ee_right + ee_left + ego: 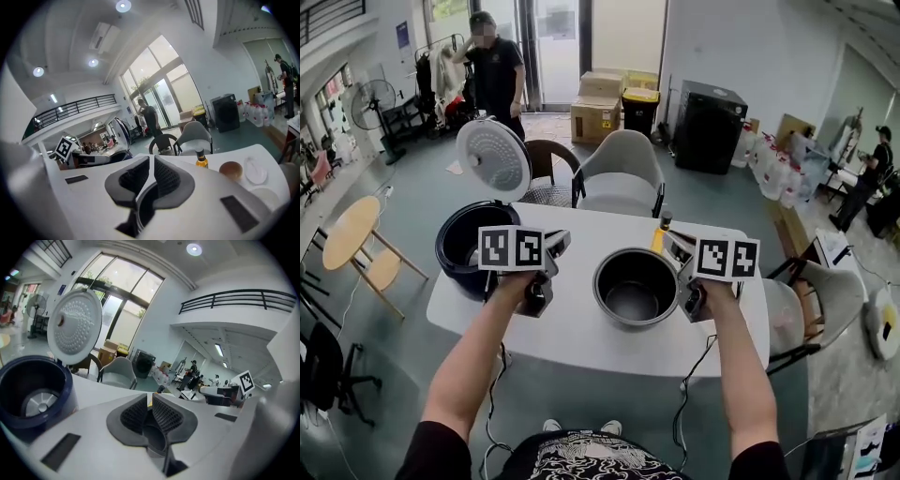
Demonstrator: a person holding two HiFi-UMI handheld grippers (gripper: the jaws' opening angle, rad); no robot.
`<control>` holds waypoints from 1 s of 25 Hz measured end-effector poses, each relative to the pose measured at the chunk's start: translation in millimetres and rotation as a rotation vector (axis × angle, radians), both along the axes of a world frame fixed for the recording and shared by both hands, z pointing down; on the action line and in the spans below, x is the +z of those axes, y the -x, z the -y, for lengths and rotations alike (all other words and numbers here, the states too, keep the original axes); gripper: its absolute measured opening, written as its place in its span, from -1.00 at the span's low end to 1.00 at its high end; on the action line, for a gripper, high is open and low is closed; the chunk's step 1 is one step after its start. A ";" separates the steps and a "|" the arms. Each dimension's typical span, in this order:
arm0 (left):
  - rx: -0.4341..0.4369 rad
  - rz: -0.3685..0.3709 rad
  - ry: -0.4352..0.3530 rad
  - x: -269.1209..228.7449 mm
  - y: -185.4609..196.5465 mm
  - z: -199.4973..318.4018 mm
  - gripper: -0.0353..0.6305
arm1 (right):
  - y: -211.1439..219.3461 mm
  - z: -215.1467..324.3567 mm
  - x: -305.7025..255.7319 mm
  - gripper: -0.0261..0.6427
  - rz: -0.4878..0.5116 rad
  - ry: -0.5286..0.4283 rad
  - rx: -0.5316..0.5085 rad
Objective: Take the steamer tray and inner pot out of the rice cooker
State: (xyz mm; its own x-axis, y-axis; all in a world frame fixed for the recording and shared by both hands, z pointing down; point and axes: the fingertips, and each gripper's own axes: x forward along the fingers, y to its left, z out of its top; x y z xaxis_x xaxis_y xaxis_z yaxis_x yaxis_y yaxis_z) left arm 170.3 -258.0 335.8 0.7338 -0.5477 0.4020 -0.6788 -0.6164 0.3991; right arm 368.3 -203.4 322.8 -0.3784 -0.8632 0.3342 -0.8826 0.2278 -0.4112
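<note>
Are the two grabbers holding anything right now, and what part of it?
Nothing is held. The left gripper and the right gripper both have shut jaws with nothing between them. The inner pot sits on the table.

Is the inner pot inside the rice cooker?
No, the rice cooker is open with its bare heating plate showing, and the inner pot is outside, to its right in the head view.
</note>
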 end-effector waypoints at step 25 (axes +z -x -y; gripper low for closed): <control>0.001 0.166 -0.488 -43.2 133.0 -39.0 -0.85 | 152.7 -57.4 -35.1 -0.88 -0.345 -0.269 0.201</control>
